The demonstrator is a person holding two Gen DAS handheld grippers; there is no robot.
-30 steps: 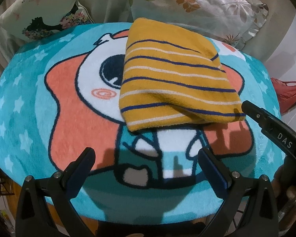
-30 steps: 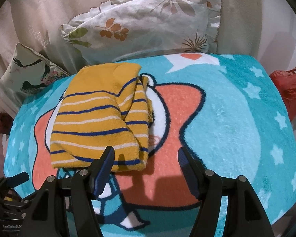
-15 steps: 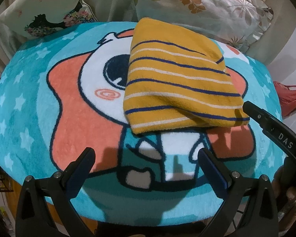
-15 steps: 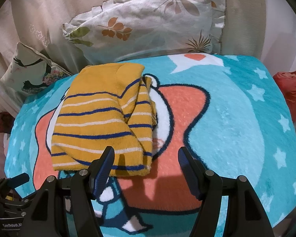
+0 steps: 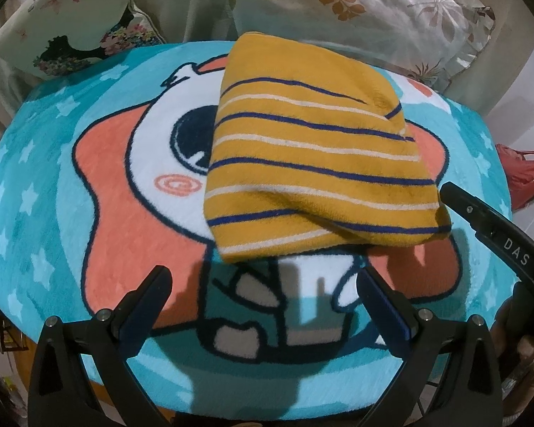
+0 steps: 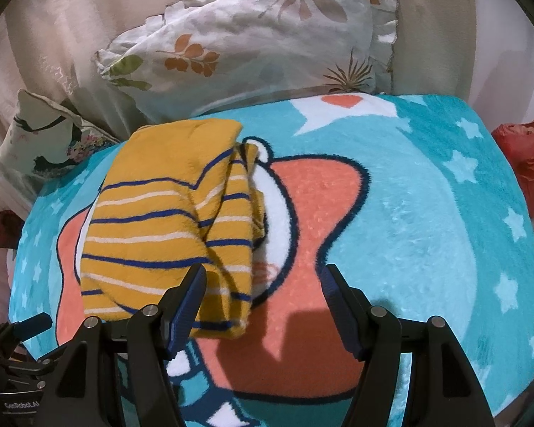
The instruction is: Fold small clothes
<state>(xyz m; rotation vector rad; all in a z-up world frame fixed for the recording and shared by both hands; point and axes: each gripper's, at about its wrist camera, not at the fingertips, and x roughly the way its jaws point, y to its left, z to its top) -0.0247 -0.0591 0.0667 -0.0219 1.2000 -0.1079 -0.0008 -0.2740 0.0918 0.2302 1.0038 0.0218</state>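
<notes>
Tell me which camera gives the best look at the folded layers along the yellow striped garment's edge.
The right wrist view: the yellow striped garment shows its stacked layers along its right side there. The left wrist view shows the garment mostly as a flat striped top, with its right corner beside the right gripper.

Folded yellow striped garment (image 5: 313, 163) on cartoon blanket (image 5: 89, 185), wide-open empty left gripper (image 5: 263, 306) just below it
</notes>
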